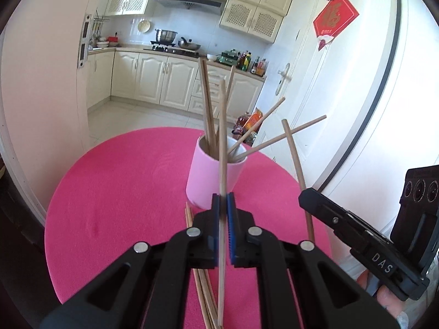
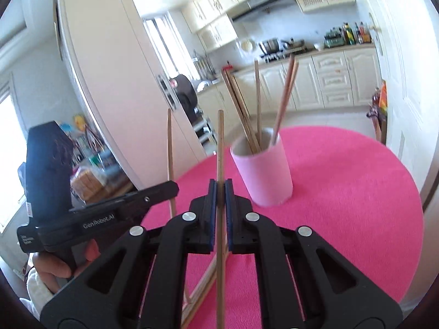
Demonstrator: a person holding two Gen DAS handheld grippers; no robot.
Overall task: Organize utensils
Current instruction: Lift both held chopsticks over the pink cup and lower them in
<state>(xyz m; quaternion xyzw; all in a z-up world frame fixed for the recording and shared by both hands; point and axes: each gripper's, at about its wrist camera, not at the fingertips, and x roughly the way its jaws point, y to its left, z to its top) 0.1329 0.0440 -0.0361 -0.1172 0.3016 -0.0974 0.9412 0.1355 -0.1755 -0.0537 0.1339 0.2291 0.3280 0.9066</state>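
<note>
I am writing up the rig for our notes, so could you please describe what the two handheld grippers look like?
Both are matte black plastic. The left gripper and right gripper each have two fingers lined with ribbed blue pads, on angular linkage arms with round silver pivot pins. Seen from the side, the right one carries white "DAS" lettering, the left one "GenRobot.AI", and each has a boxy black body behind. No cables show.

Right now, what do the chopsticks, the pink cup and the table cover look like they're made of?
Chopsticks: likely bamboo or wood, matte tan with no shine.
Pink cup: smooth and matte, maybe plastic or coated ceramic; can't tell which.
Table cover: looks like foam or felt, with a fine grainy, non-reflective magenta surface.
</note>
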